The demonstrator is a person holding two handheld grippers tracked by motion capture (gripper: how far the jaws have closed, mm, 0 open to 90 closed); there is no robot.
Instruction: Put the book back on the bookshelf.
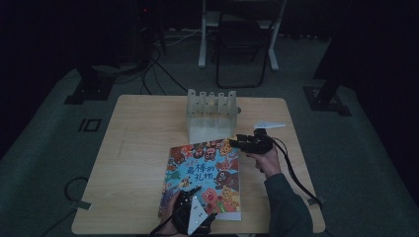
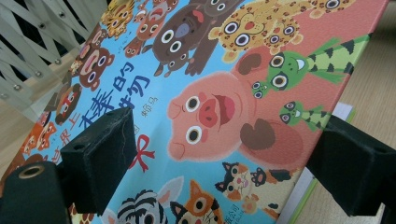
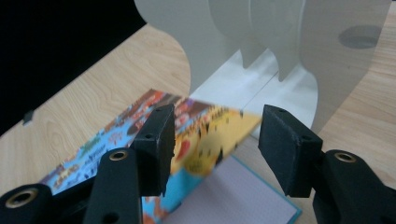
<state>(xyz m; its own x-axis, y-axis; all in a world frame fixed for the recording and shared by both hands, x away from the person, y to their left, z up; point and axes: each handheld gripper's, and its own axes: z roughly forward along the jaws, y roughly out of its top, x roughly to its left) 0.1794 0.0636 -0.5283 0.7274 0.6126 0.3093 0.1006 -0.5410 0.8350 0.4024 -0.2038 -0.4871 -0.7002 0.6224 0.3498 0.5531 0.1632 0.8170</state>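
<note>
Here, I had the picture book lying flat on the wooden table, just in front of the pale slotted rack, its far edge close to the rack's base. My left gripper sat over the book's near left corner, well away from the rack, and in the left gripper view its two pads stood wide apart above the cover, one over the blue title area and the other out past the book's right edge, where lighter pages peeked out beneath the cover; neither pad pressed on anything that I could see. My right gripper hovered at the book's far right corner, just in front of the rack's right end. In the right gripper view the cover's corner was lifted off the pale page below and lay in the gap between the pads, nearer the left pad than the right one. The jaws stood parted, with clear space between the corner and the right pad, so I saw no clamp on the cover. A white paper dart lay on the table to the right of the rack.
</note>
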